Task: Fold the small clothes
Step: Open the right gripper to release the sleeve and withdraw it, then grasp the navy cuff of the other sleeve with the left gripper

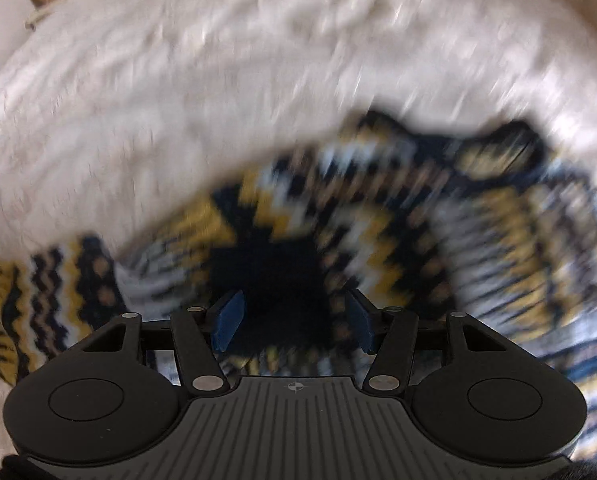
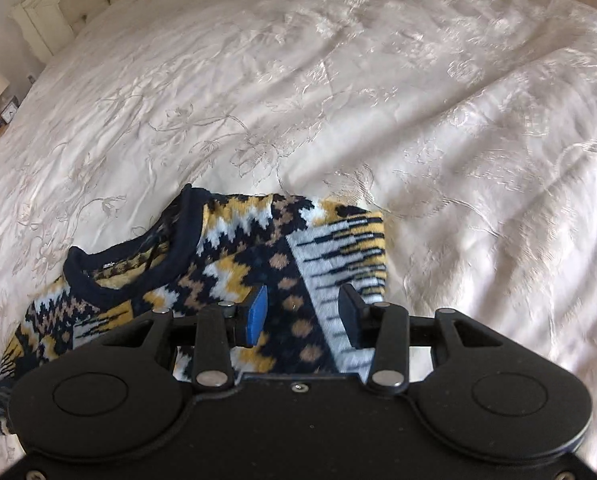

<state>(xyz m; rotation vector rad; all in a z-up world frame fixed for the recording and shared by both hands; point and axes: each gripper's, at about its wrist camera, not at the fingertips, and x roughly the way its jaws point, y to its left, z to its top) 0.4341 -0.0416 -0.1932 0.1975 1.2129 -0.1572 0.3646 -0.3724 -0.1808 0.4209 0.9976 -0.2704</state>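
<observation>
Through your left wrist camera, badly blurred, your left gripper (image 1: 292, 320) has its jaws spread, holding nothing, over the patterned sweater (image 1: 378, 220) on the white bedspread (image 1: 178, 100).

Through your right wrist camera, your right gripper (image 2: 302, 312) is likewise spread and empty, low over the sweater's shoulder near the navy collar (image 2: 130, 276). The knit looks thick, soft and floppy; pinch a folded edge or the shoulder seam.
</observation>
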